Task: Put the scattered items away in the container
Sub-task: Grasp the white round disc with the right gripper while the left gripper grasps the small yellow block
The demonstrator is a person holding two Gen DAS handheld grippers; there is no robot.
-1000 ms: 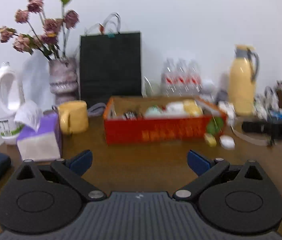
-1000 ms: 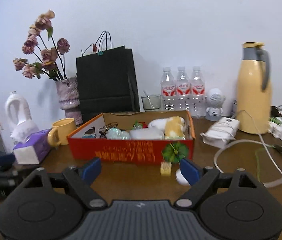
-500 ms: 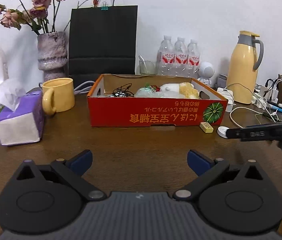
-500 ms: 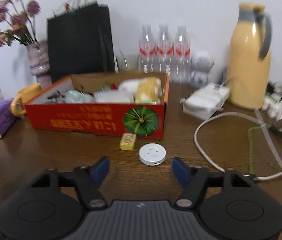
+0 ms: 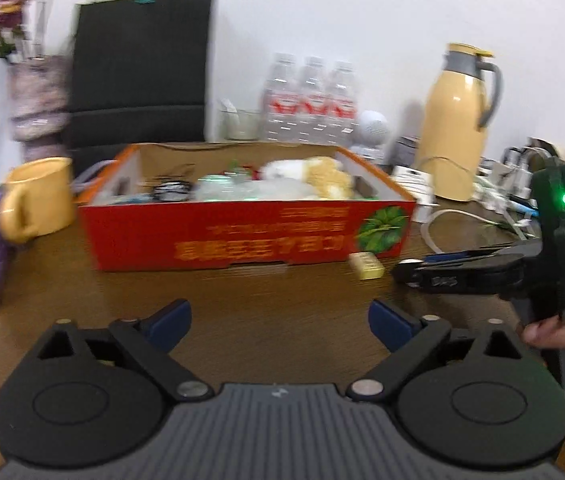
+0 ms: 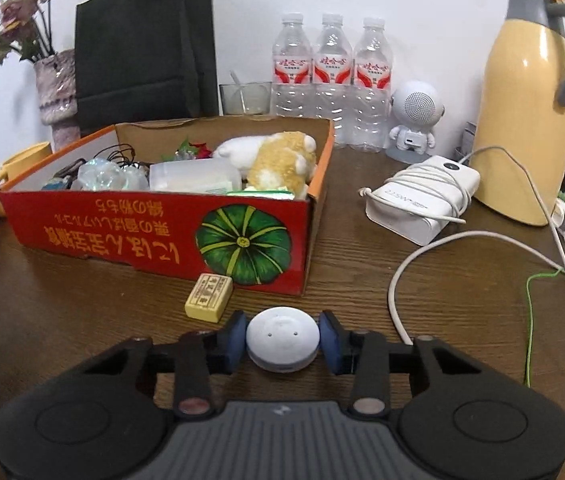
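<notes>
Left wrist view
- left gripper (image 5: 278, 322): lower middle of the frame, jaws wide apart with only bare tabletop (image 5: 266, 292) between them; it carries nothing, and I judge it waits while the other hand works.
- right gripper (image 5: 410, 270): enters from the right edge, held by a hand (image 5: 562, 336), tips low at the box's lower right corner; seen side-on, so its grip cannot be read here.
- cardboard box (image 5: 242, 236): one, centre of frame, open top, already partly filled, so it serves as the container.
- yellow block (image 5: 366, 266): one, on the tabletop just beside the box's front wall, still outside.
- yellow mug (image 5: 38, 198): one, left of the box.
- water bottles (image 5: 310, 100): three, in a row behind the box.
- yellow thermos jug (image 5: 458, 120): one, upper right.

Right wrist view
- right gripper (image 6: 282, 340): lower middle; its jaws have just been closing, and the blue pads (image 6: 236, 336) now sit against both sides of the white round disc (image 6: 282, 344), clamped on it.
- white round disc: one, resting on the tabletop near the box's front corner; gripped across its width, likely for a lift into the box.
- yellow block (image 6: 208, 298): one, just left of the disc, touching the box front or nearly so.
- items left outside, by my judgement: two.
- plush toy (image 6: 278, 158): one, inside the box at its right end.
- white charger (image 6: 422, 196): one, cable wound round it, right of the box.
</notes>
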